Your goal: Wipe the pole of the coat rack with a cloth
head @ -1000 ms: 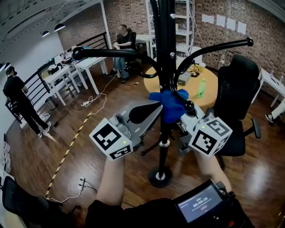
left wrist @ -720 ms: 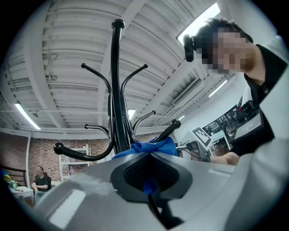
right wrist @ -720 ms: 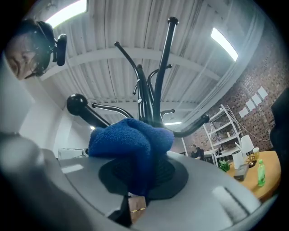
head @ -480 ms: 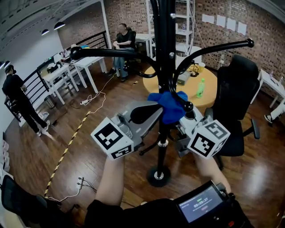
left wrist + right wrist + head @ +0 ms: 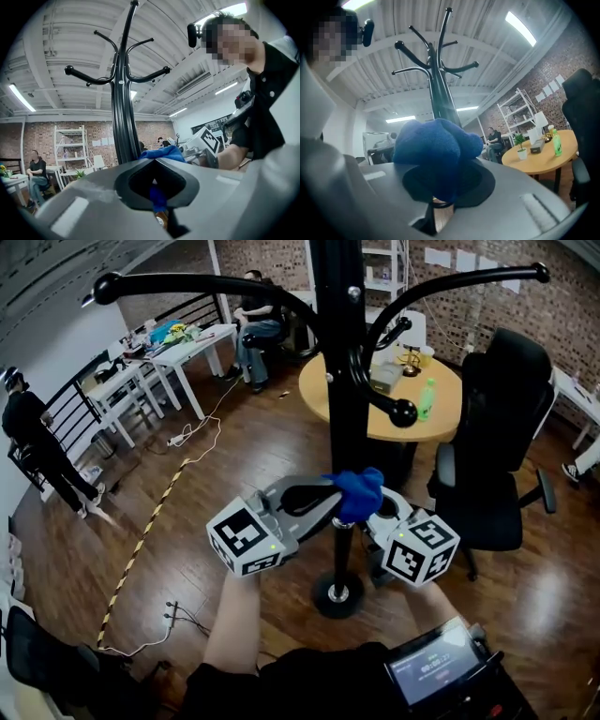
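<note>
Since the earlier frame, the cloth (image 5: 356,493) and both grippers have travelled down the pole (image 5: 339,381). They have gone from level with the lower hook knob (image 5: 403,412) to well below it, above the base (image 5: 337,594). The cloth is bunched against the pole. Left gripper (image 5: 326,504): jaws pressed together on a blue fold of cloth. Right gripper (image 5: 373,514): jaws pinching the cloth's bulk. The grippers meet at the pole, one on either side.
</note>
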